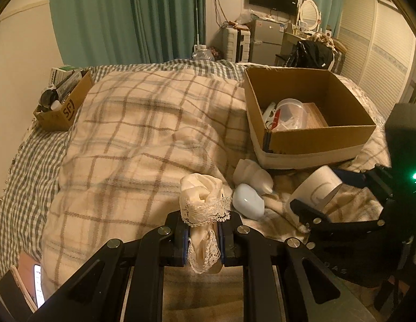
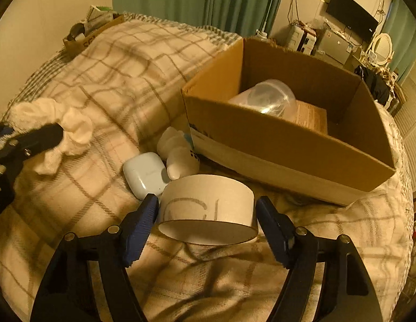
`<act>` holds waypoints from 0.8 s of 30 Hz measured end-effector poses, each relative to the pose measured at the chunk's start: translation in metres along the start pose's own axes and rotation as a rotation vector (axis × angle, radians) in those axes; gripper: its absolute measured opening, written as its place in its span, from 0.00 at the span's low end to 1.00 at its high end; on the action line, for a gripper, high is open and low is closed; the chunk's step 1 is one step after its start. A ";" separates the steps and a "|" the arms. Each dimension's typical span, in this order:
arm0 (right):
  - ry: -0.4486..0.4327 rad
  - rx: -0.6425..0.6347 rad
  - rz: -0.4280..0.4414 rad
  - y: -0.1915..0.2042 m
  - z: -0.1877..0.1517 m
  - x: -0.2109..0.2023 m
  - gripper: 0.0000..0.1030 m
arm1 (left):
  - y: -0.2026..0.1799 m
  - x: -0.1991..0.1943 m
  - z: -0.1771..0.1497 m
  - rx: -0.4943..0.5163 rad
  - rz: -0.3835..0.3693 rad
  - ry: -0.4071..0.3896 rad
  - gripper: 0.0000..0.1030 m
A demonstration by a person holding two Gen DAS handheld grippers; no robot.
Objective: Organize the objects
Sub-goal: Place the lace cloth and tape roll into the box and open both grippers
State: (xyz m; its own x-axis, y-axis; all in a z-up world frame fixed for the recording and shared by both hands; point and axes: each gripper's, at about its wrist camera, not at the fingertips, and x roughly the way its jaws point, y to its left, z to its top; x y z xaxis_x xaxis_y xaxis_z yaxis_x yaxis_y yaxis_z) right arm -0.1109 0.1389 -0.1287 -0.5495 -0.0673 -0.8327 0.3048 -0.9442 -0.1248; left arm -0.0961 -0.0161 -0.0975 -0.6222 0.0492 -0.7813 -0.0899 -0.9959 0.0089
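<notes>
My left gripper (image 1: 203,230) is shut on a cream lace-trimmed cloth (image 1: 201,196) and holds it just above the plaid blanket; the cloth also shows in the right wrist view (image 2: 71,131). My right gripper (image 2: 206,214) is open, its blue-padded fingers (image 2: 143,220) on either side of a cardboard tape roll (image 2: 208,209) that lies on the blanket, also seen in the left wrist view (image 1: 315,187). A pale blue earbud case (image 2: 145,174) and a small white bottle (image 2: 178,153) lie beside the roll. The large cardboard box (image 2: 288,145) stands behind them.
The large box (image 1: 315,136) holds a clear plastic container (image 1: 291,112) and a wooden piece (image 1: 314,115). A smaller cardboard box (image 1: 65,107) full of items sits at the bed's far left. A phone (image 1: 36,284) lies at the near left edge.
</notes>
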 end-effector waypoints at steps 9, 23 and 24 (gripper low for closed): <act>-0.103 0.008 0.002 -0.011 0.003 -0.059 0.72 | -0.013 -0.016 0.000 0.015 -0.043 -0.011 0.15; -0.291 0.006 -0.085 -0.069 0.047 -0.182 0.72 | -0.036 -0.056 0.072 0.023 -0.156 -0.095 0.15; -0.302 0.010 -0.088 -0.074 0.054 -0.187 0.72 | -0.039 -0.058 0.082 0.024 -0.161 -0.104 0.15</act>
State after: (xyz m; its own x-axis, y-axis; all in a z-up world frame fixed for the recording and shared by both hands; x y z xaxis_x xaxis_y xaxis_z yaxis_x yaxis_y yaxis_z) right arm -0.0726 0.2042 0.0654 -0.7799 -0.0767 -0.6212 0.2389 -0.9538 -0.1822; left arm -0.1196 0.0257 -0.0014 -0.6750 0.2166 -0.7053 -0.2127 -0.9725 -0.0951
